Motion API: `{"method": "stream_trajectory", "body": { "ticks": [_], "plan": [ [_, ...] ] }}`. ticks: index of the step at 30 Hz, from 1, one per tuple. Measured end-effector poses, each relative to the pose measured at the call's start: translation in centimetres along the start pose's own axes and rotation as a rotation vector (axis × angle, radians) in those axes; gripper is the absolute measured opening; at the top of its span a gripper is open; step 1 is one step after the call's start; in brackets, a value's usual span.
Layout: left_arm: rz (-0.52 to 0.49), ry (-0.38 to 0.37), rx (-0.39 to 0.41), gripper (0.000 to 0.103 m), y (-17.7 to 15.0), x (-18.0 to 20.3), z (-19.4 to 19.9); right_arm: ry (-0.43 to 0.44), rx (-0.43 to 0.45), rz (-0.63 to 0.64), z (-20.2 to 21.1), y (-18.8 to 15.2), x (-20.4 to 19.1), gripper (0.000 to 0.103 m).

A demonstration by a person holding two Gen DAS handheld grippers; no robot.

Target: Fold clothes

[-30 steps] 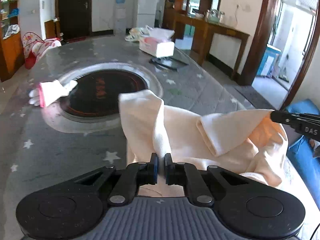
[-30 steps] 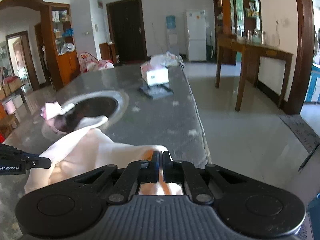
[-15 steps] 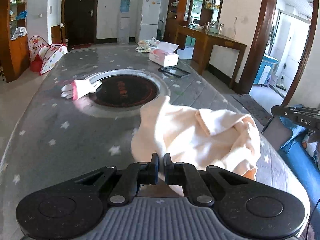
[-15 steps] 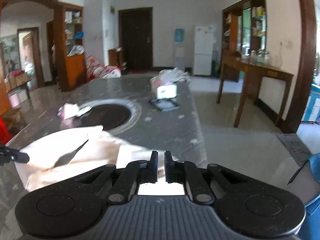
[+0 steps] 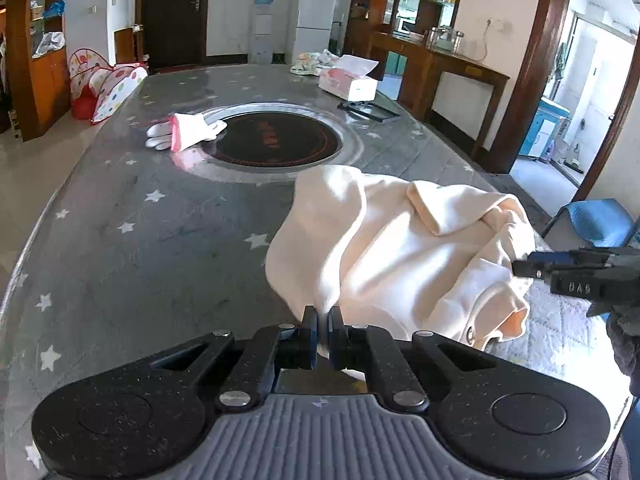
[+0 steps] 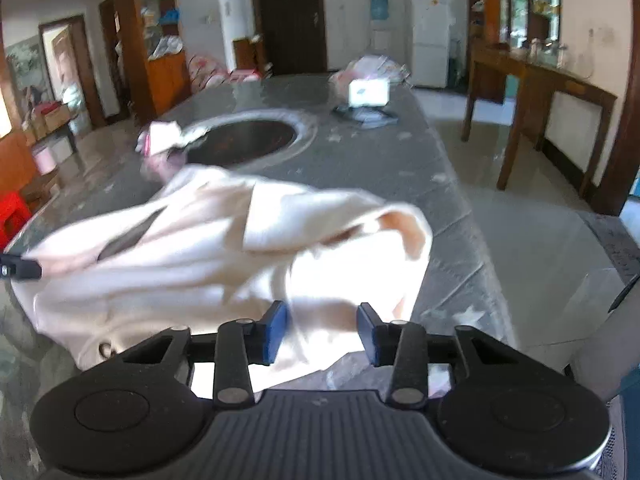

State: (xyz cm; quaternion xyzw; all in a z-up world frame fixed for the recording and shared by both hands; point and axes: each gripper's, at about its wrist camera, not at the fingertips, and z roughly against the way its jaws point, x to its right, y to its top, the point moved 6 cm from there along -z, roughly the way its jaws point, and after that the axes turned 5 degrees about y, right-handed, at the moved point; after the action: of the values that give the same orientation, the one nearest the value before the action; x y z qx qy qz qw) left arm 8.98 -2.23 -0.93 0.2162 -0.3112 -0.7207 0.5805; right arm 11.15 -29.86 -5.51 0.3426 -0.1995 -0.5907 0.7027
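With the left gripper (image 5: 323, 322) pinching the cream garment (image 5: 400, 240) at lower centre and the right gripper (image 6: 322, 330) hanging spread apart, that loose bundle is risking sliding off the table (image 5: 140, 240) edge.

— Kind of place? A home, open dining and living room.
— Shown by? Long grey star-patterned table (image 5: 132, 240) with a round inset cooktop (image 5: 276, 142), white fridge (image 5: 314, 12) beside a water dispenser (image 5: 262, 20), wooden shelving (image 6: 160, 40), tissue box (image 5: 348, 82), polka-dot play tent (image 5: 106, 84).
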Motion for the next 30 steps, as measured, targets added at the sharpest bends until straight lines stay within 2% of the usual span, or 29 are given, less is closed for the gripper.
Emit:
{"method": "stream_trajectory", "body": {
  "ticks": [1,3,10,17,20,23,29,30],
  "plan": [
    [0.006,0.01,0.002,0.005,-0.1,-0.3,0.1,0.01,-0.009,0.018,-0.2,-0.4,-0.5,0.026],
    [0.018,0.024,0.006,0.005,-0.4,-0.9,0.4,0.03,-0.02,0.056,-0.6,-1.1,-1.6,0.02],
    [0.025,0.087,0.004,0.005,-3.4,-4.4,3.2,0.112,-0.037,0.2,-0.2,-2.5,-6.5,0.017],
    [0.076,0.149,-0.071,0.006,-8.8,-9.2,6.7,0.262,-0.107,0.404,1.9,-5.2,-12.3,0.017],
    [0.077,0.157,-0.106,0.006,-10.7,-10.2,7.3,0.321,-0.128,0.424,3.3,-5.9,-13.7,0.02],
    [0.078,0.152,-0.121,0.008,-11.6,-10.6,7.7,0.352,-0.105,0.442,5.0,-5.2,-14.5,0.022],
    [0.097,0.136,-0.11,0.017,-11.4,-11.1,8.3,0.319,-0.044,0.463,4.1,-1.5,-15.5,0.035],
    [0.093,0.134,-0.104,0.022,-11.3,-11.0,8.5,0.311,-0.036,0.465,3.7,-0.9,-15.6,0.036]
  ]
}}
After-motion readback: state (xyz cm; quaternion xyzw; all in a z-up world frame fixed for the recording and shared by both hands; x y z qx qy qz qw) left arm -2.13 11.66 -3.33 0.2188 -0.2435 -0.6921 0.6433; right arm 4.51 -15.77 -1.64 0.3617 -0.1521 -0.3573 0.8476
